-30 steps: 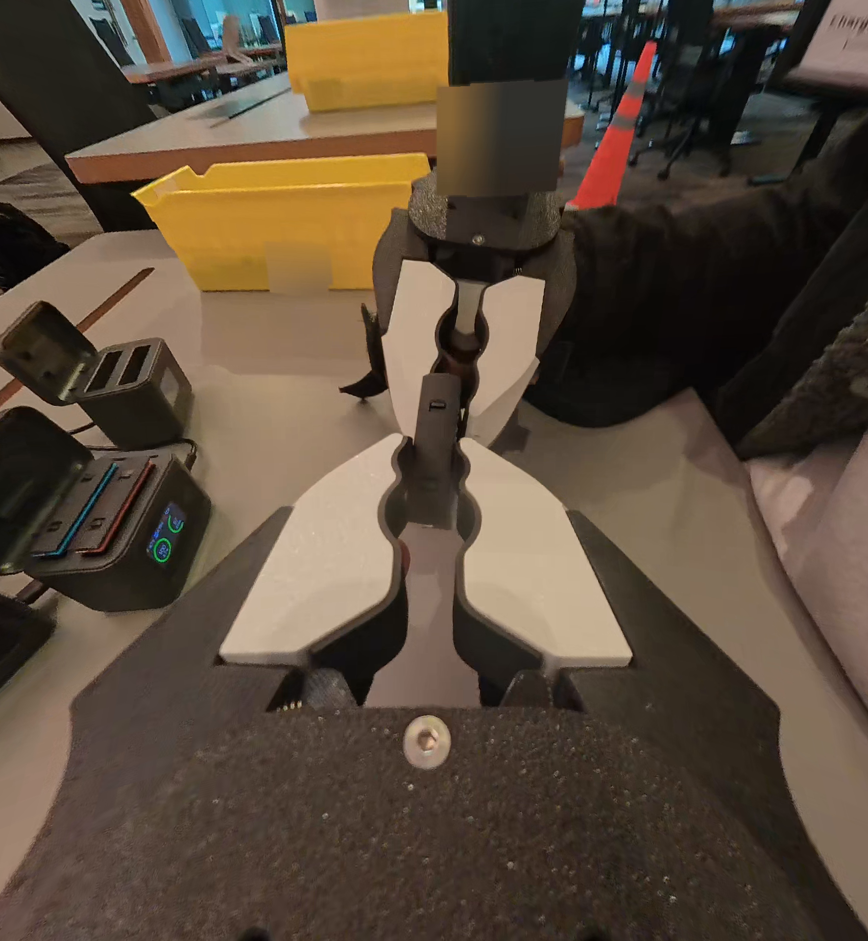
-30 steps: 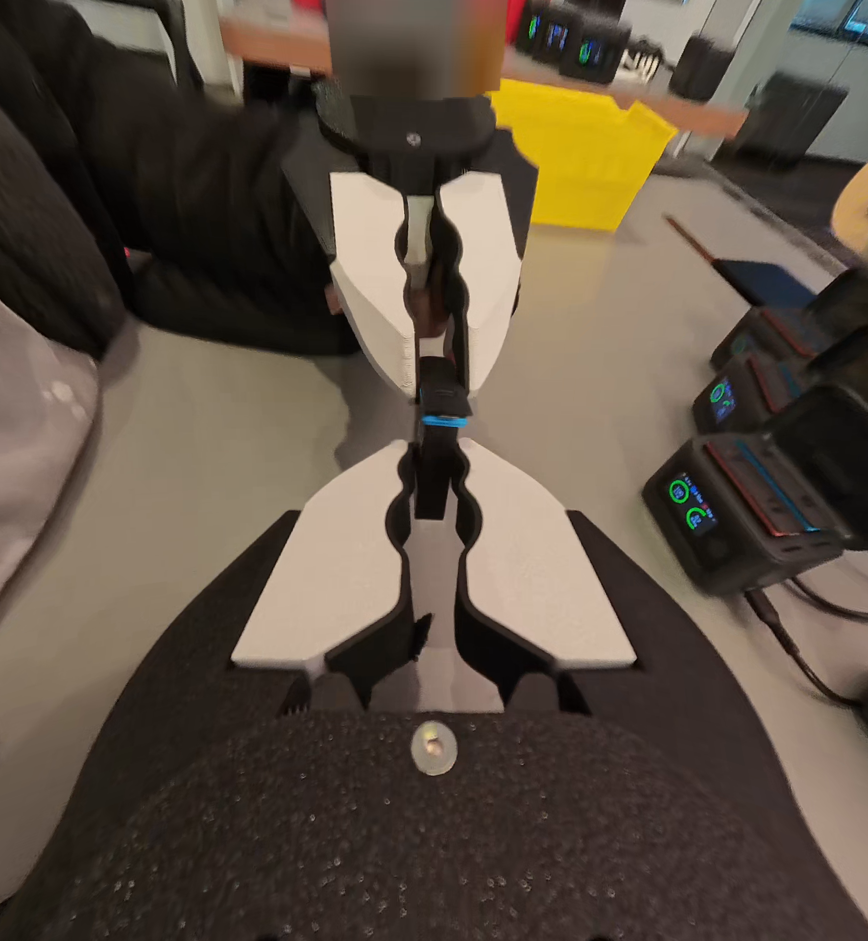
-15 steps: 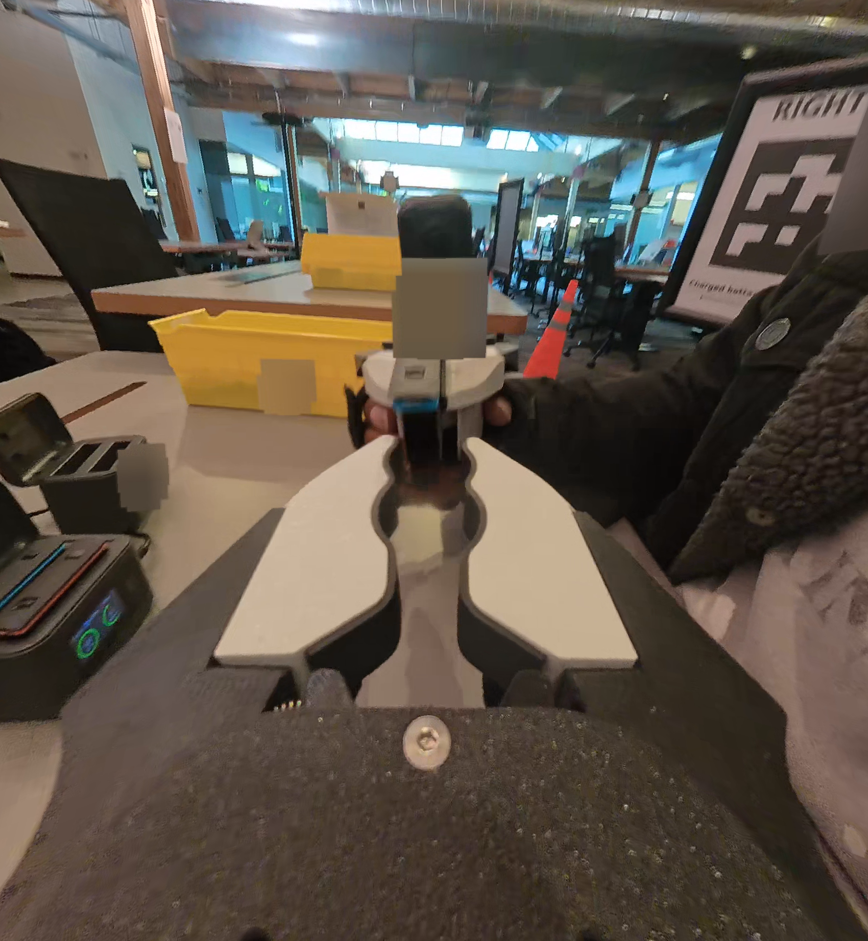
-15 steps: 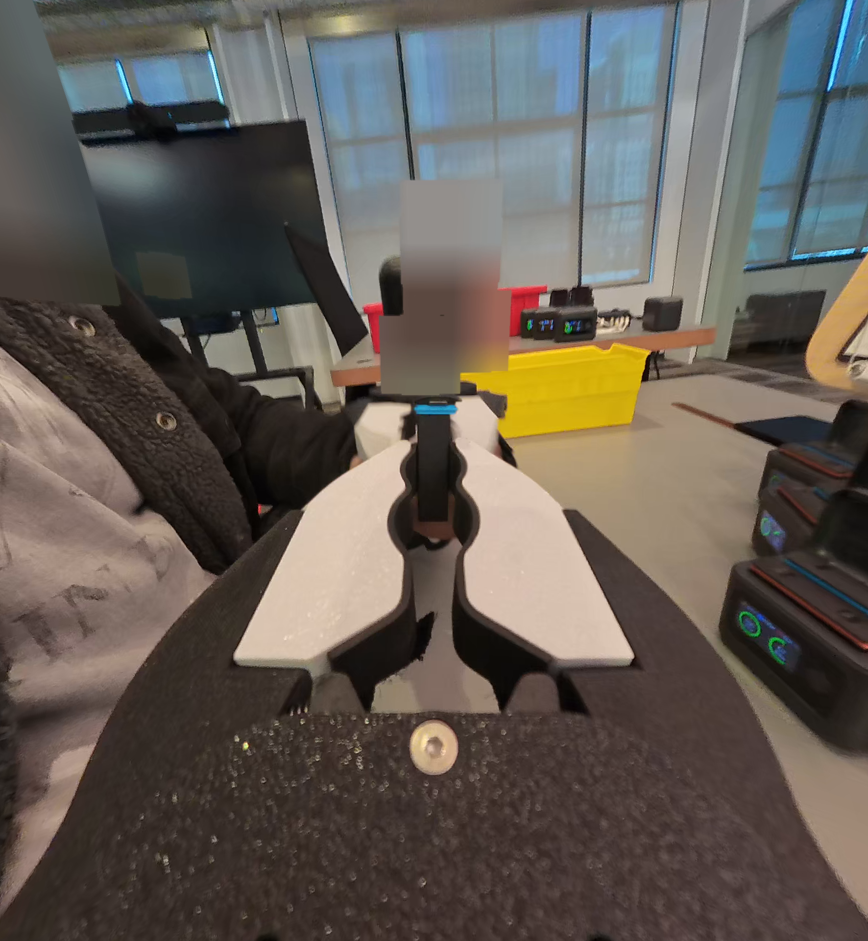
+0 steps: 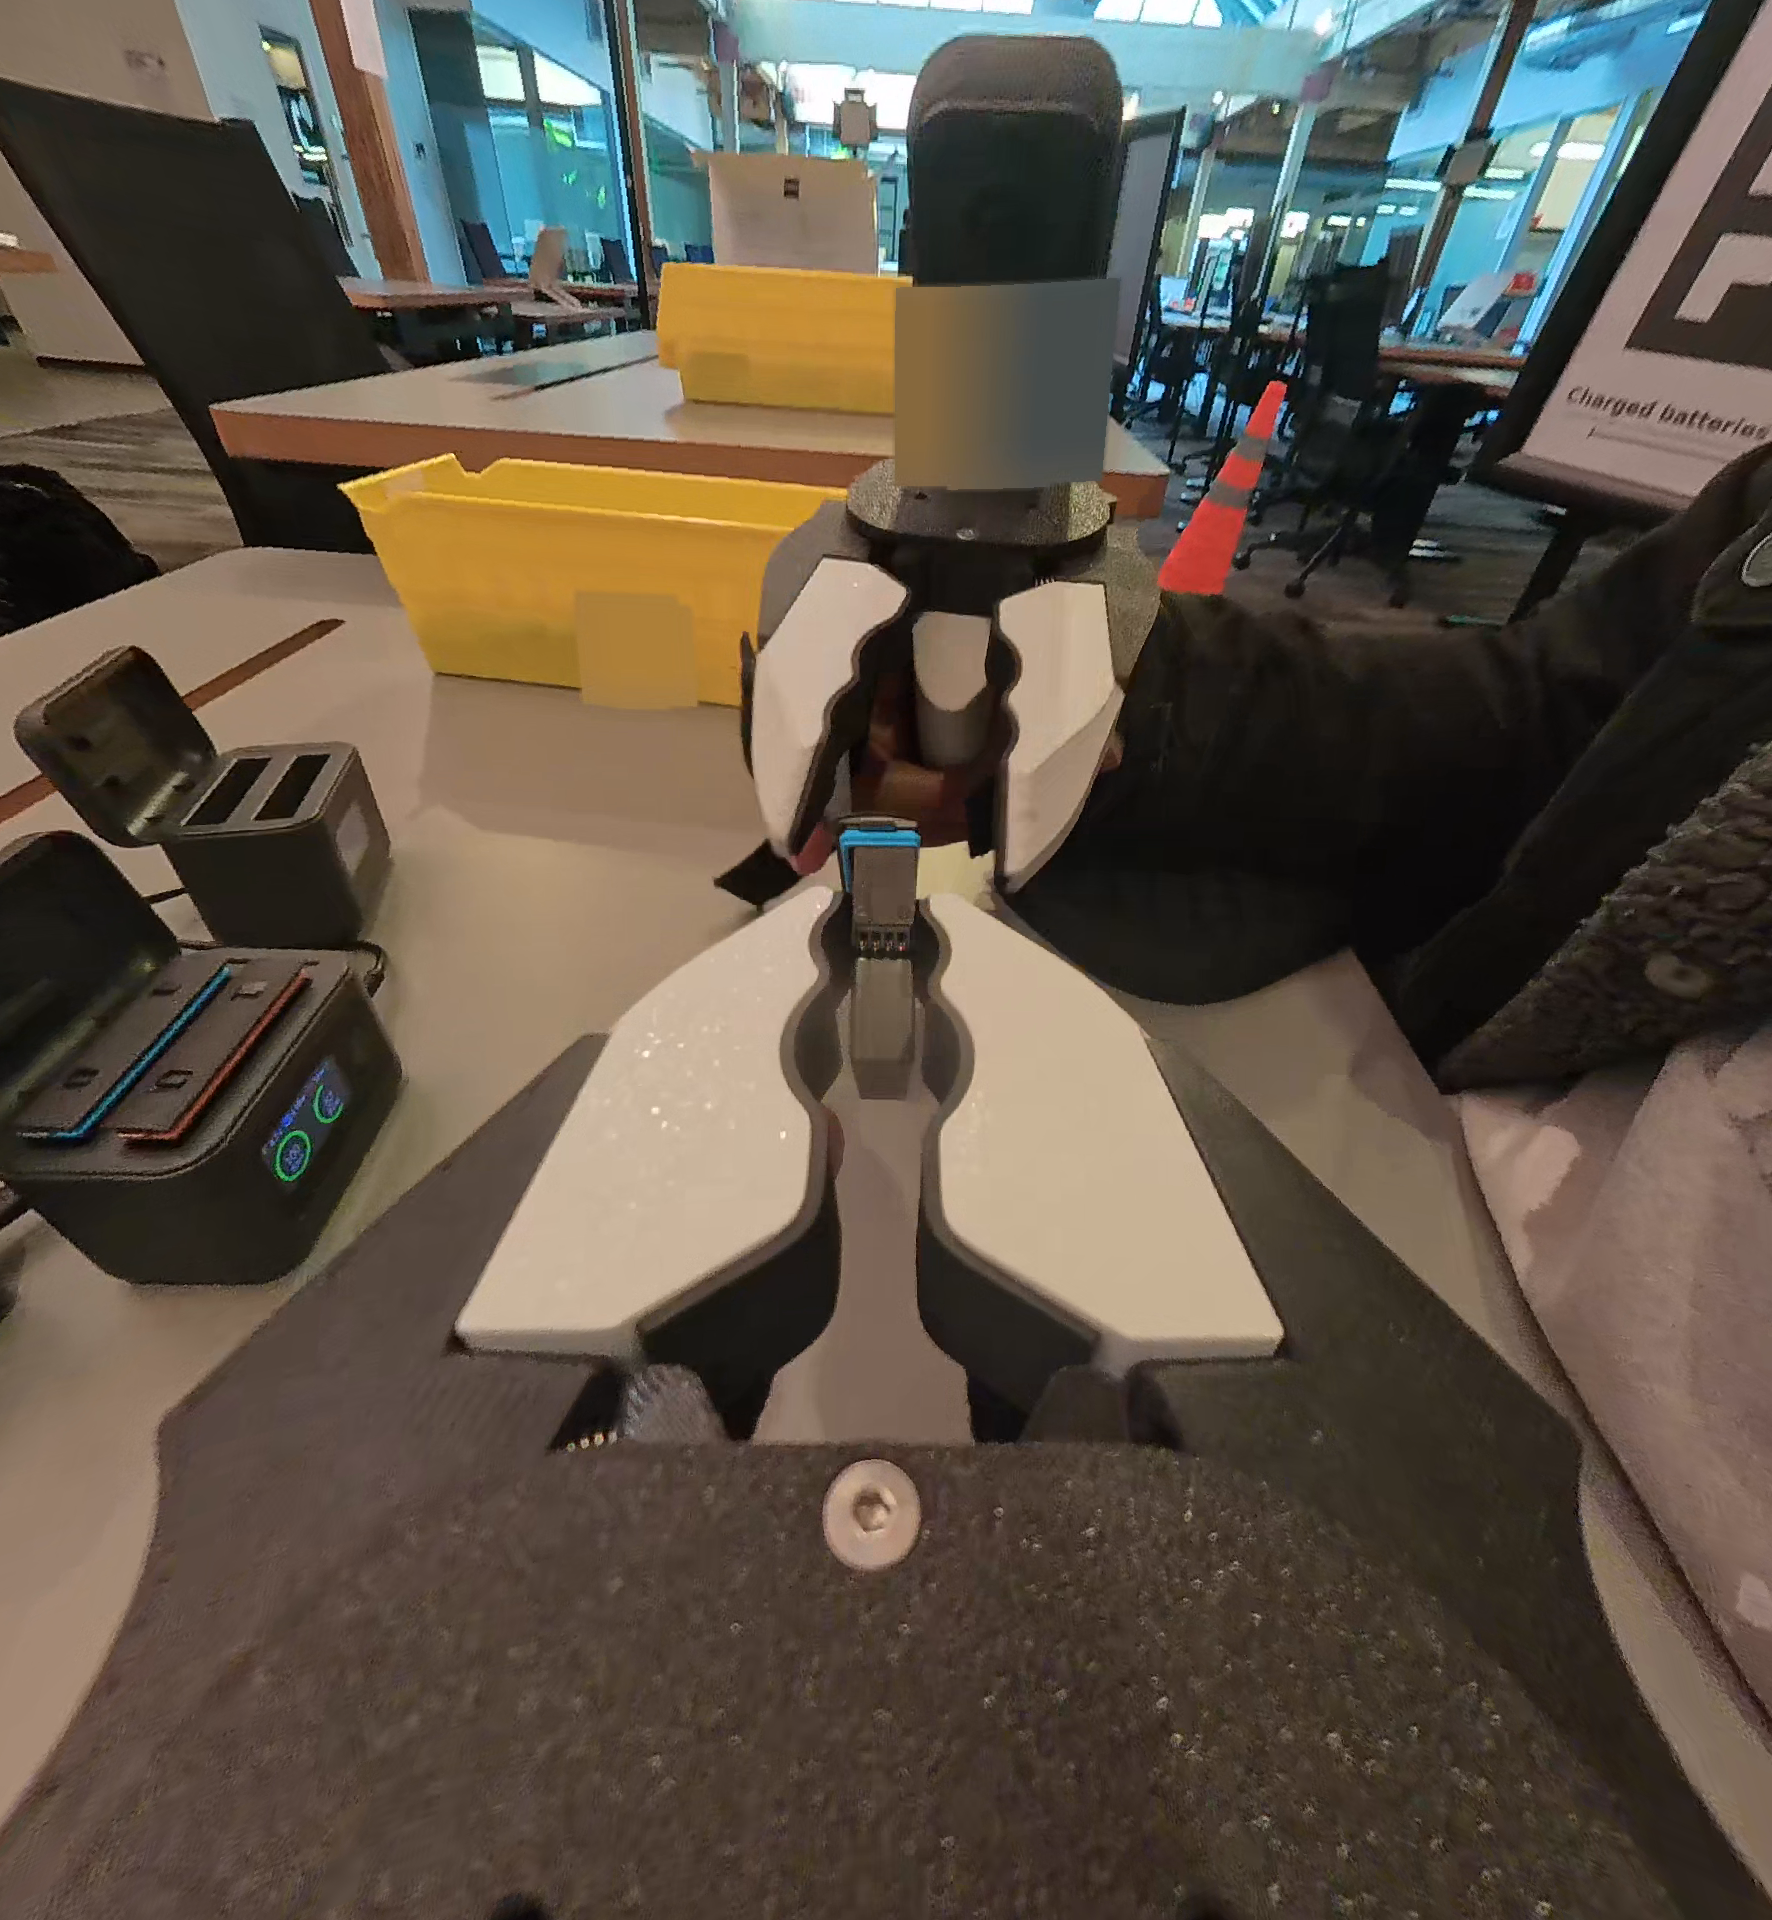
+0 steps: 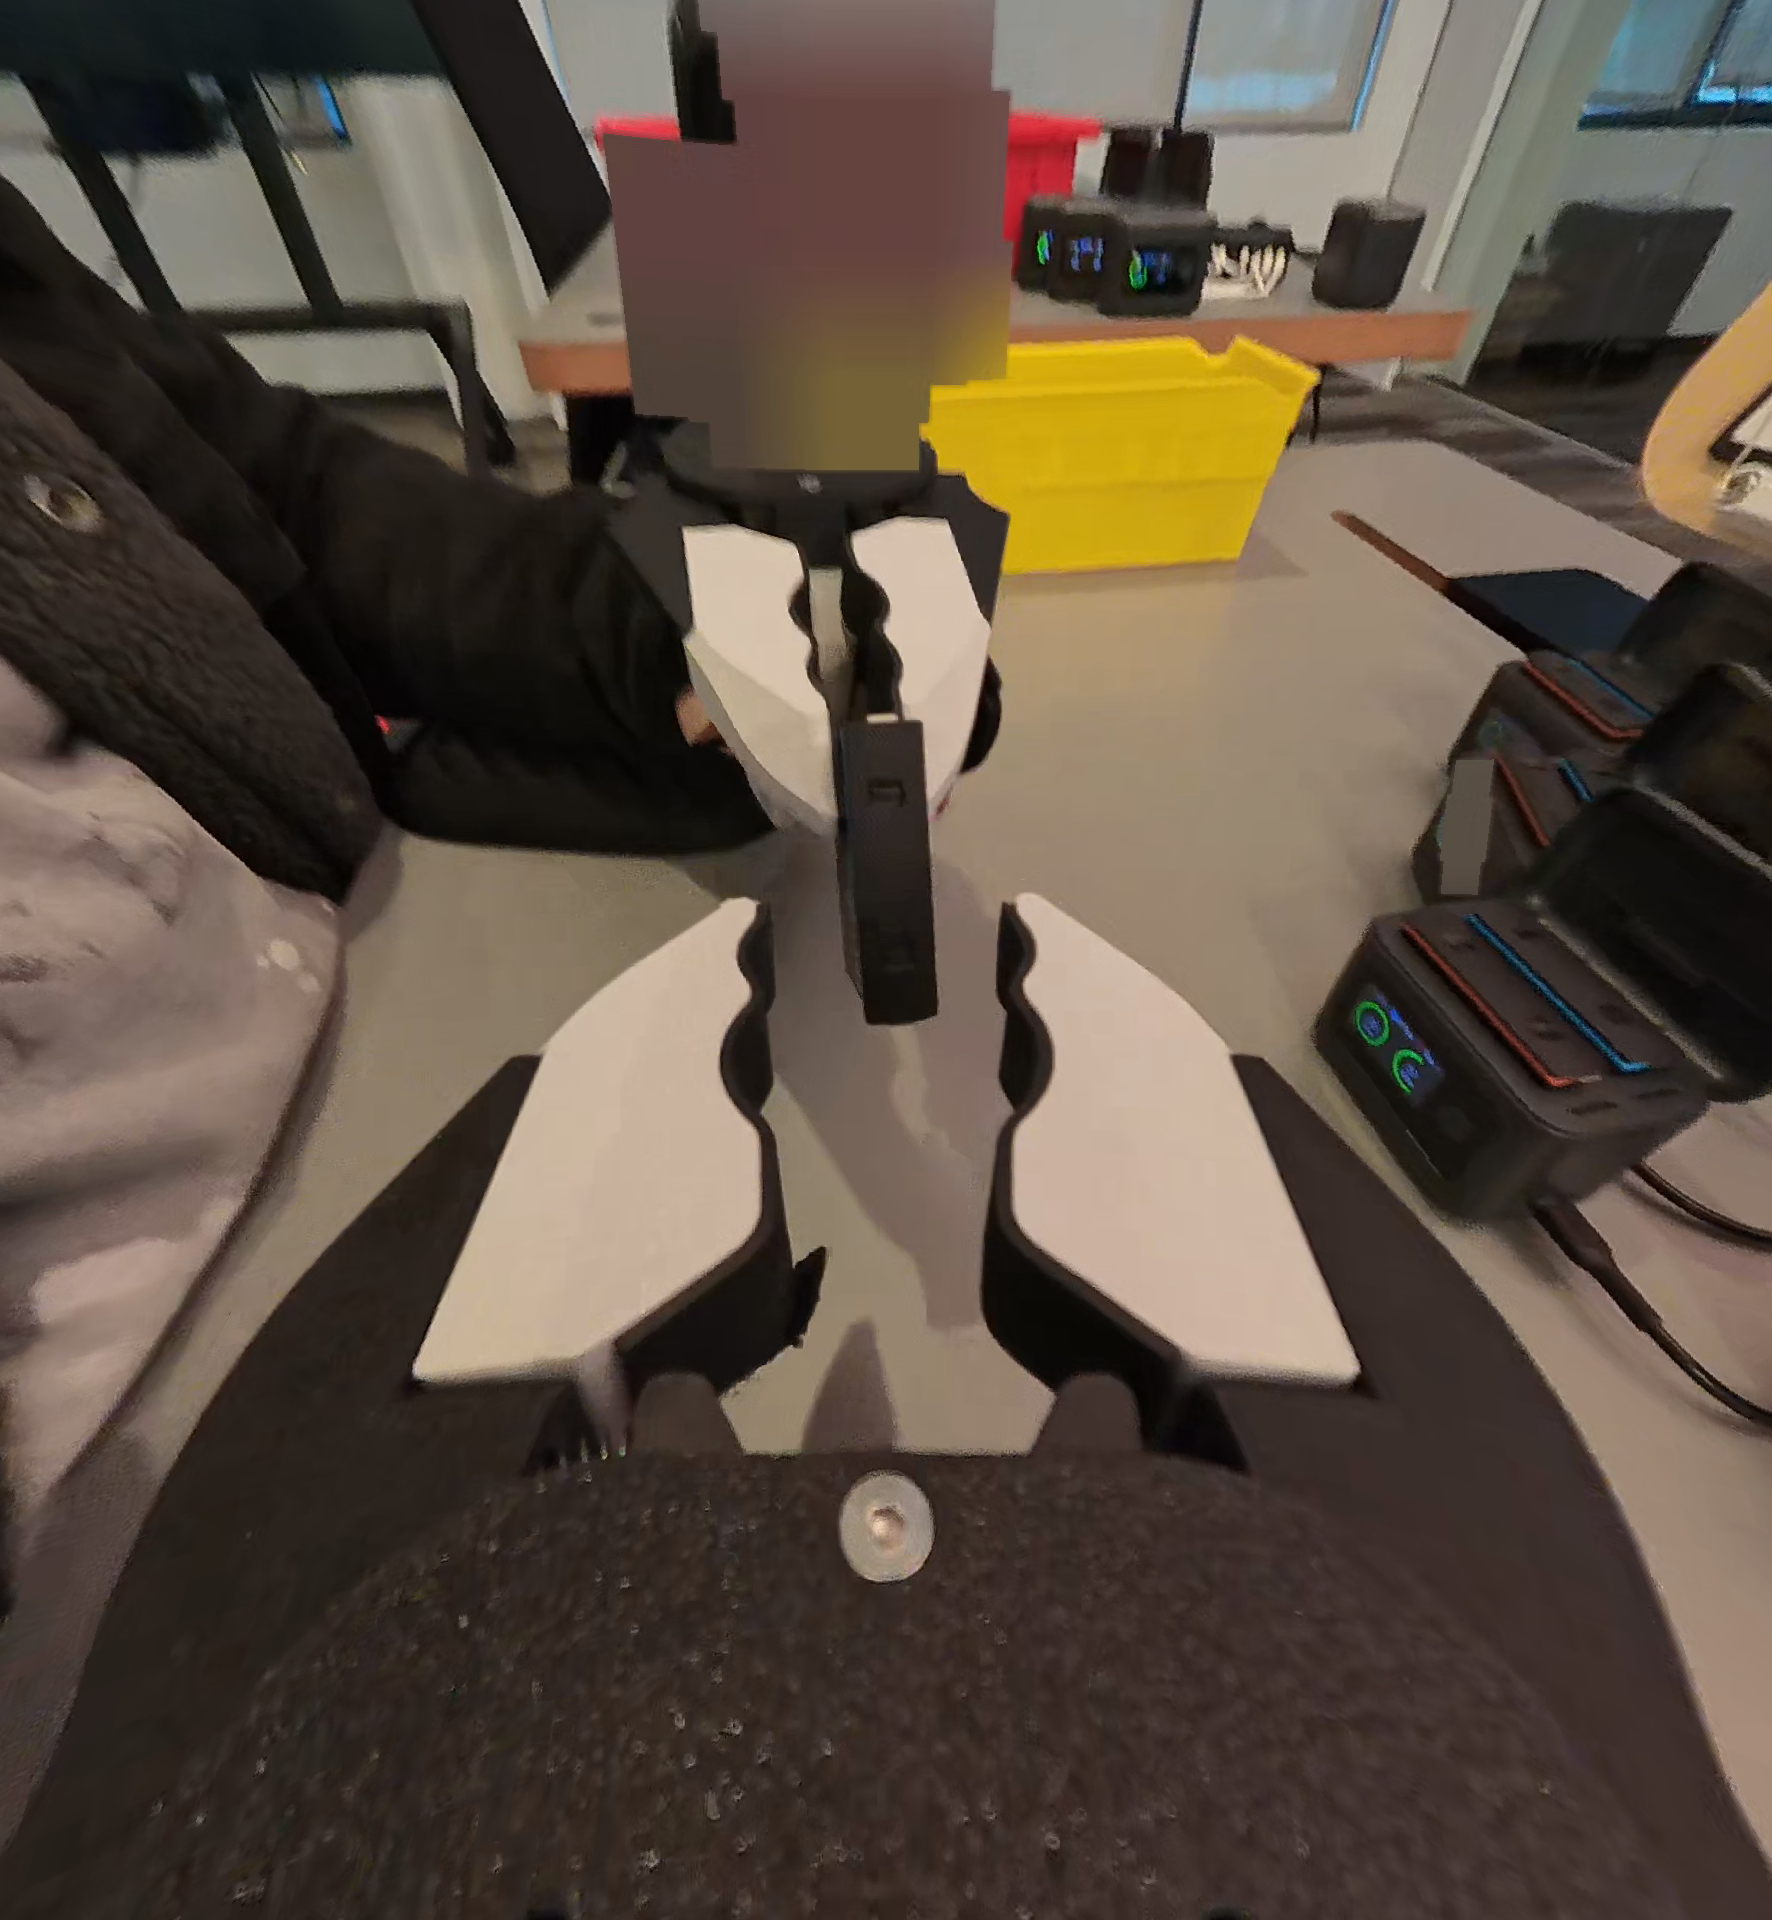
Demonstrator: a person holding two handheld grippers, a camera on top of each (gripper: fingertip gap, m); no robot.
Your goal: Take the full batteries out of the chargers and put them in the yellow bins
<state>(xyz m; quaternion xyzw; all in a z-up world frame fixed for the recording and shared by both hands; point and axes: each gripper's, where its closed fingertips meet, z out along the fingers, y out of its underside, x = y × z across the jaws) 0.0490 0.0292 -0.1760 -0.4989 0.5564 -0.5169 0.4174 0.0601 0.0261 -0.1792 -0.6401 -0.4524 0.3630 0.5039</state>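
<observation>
Battery: a dark battery (image 5: 882,935) with a blue end is pinched between the tips of the left claw (image 5: 880,920), held above the bench (image 5: 591,831); in the right wrist view the same battery (image 6: 884,862) juts from the far claw toward the camera.
Left claw: clamped on the battery.
Right claw: its fingers (image 6: 653,1122) stand apart around the battery's near end, not touching it; the right claw (image 6: 882,925) faces the left one head-on.
Chargers: an open charger (image 5: 186,1060) with lit green rings sits left of the left claw; another charger (image 6: 1516,1039) sits right.
Yellow bin: a yellow bin (image 5: 549,561) stands on the bench beyond.
</observation>
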